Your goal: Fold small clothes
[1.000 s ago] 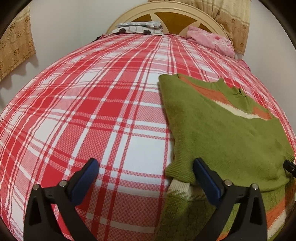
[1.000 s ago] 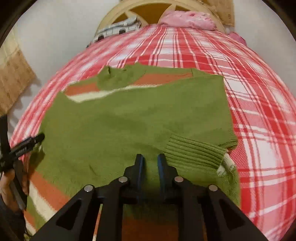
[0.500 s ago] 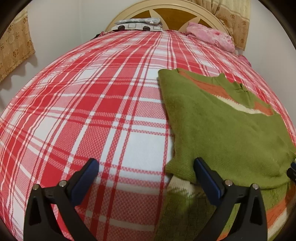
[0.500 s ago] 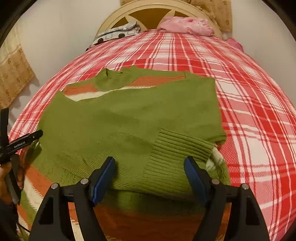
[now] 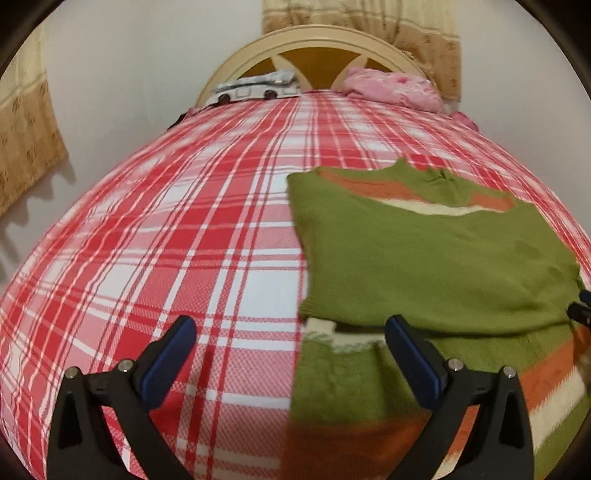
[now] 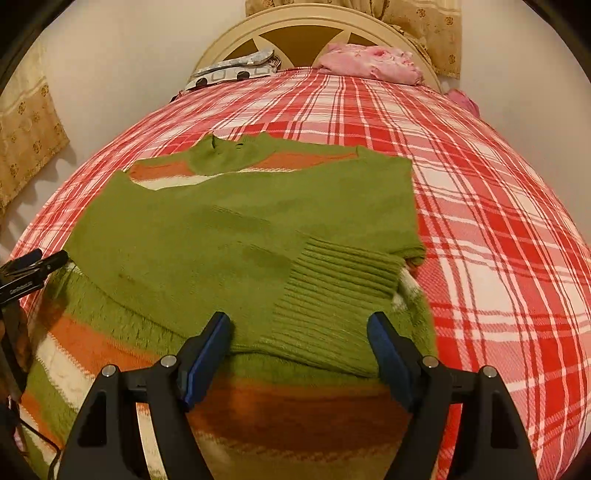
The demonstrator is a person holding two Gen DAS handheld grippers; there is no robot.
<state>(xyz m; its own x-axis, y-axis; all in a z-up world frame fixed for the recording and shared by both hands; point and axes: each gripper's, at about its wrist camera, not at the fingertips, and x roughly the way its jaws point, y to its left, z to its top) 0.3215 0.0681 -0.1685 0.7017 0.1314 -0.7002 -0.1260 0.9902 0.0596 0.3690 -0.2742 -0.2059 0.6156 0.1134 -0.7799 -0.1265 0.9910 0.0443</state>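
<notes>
A green knitted sweater [image 6: 240, 229] with orange and cream stripes lies flat on the bed, both sleeves folded in over its body. In the right wrist view its ribbed cuff [image 6: 332, 280] lies just beyond my right gripper [image 6: 299, 321], which stands open above the sweater's lower part, its pads touching nothing. In the left wrist view the sweater [image 5: 424, 266] fills the right half. My left gripper [image 5: 290, 332] is open over the sweater's left edge, one finger above the sheet and the other above the knit. The collar [image 6: 229, 158] points toward the headboard.
The bed carries a red and white plaid sheet [image 5: 166, 240]. A cream headboard [image 6: 314, 33] stands at the far end, with a patterned pillow [image 6: 236, 70] and a pink cloth [image 6: 369, 62] against it. Beige curtains [image 5: 26, 140] hang on the left and behind.
My right gripper went from shut on the sweater's folded sleeve to open, leaving the sleeve lying on the body. Both grippers drew back a little toward the near edge.
</notes>
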